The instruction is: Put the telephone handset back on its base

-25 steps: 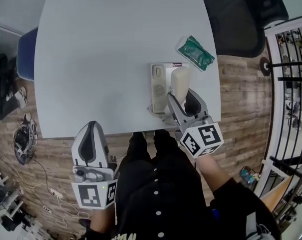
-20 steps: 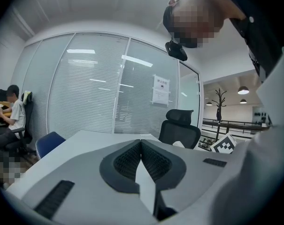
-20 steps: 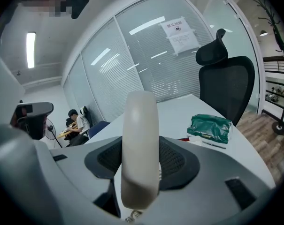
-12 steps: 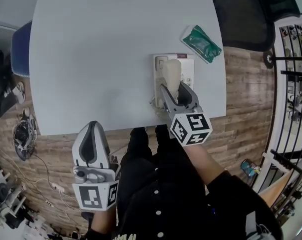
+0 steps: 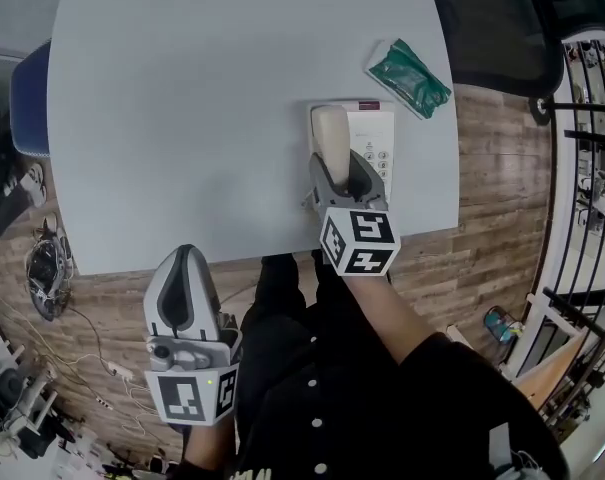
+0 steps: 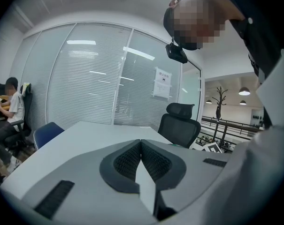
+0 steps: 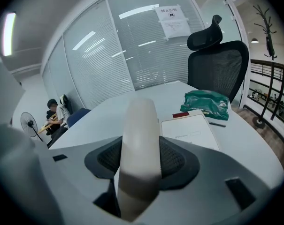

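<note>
In the head view my right gripper [image 5: 340, 170] is shut on the lower end of the cream telephone handset [image 5: 331, 133]. The handset lies lengthwise over the left half of the white base [image 5: 374, 140], whose keypad shows to its right; whether it rests on the base I cannot tell. In the right gripper view the handset [image 7: 141, 125] runs forward between the dark pads [image 7: 177, 159], with the base [image 7: 191, 130] just right of it. My left gripper [image 5: 185, 255] hangs shut and empty below the table's front edge; its jaws [image 6: 141, 149] meet in the left gripper view.
The base sits near the front right corner of the grey table [image 5: 202, 98]. A green packet [image 5: 410, 76] lies behind the base. A black office chair [image 5: 492, 18] stands at the far right, a blue chair [image 5: 27, 98] at the left. Cables [image 5: 52, 268] lie on the floor.
My right gripper has carried the handset leftward and down, from the base's right side to over its left half, hiding the cradle. The left gripper has stayed almost where it was.
</note>
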The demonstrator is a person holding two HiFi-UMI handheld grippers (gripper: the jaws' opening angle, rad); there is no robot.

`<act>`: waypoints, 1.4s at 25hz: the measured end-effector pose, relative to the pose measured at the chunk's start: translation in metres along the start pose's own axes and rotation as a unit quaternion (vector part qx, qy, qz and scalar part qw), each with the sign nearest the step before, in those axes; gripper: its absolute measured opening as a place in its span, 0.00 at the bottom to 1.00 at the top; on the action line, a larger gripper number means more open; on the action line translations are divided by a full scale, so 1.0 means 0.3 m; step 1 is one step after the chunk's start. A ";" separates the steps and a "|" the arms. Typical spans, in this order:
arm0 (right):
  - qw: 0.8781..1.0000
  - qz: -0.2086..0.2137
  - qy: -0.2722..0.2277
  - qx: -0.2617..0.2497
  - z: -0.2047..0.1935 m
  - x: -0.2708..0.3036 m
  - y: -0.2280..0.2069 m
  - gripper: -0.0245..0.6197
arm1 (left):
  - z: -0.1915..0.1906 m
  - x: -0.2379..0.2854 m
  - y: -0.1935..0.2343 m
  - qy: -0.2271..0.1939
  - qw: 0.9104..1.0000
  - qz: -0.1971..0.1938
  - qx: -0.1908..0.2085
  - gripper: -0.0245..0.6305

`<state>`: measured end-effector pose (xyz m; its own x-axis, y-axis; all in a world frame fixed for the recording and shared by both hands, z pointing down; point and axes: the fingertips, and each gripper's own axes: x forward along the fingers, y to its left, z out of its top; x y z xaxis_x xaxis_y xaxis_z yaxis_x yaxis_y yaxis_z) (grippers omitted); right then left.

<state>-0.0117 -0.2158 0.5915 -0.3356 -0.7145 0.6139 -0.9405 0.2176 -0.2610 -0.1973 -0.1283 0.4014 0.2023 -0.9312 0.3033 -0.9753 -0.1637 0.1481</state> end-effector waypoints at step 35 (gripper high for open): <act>0.995 -0.049 -0.001 -0.088 0.005 0.035 0.037 0.49 | -0.035 0.035 0.006 0.018 1.000 -0.013 -0.007 0.06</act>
<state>-0.0255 -0.2219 0.5941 -0.2412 -0.7393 0.6287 -0.9635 0.2597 -0.0642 -0.1959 -0.1348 0.4145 0.2315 -0.9139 0.3335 -0.9684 -0.1837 0.1687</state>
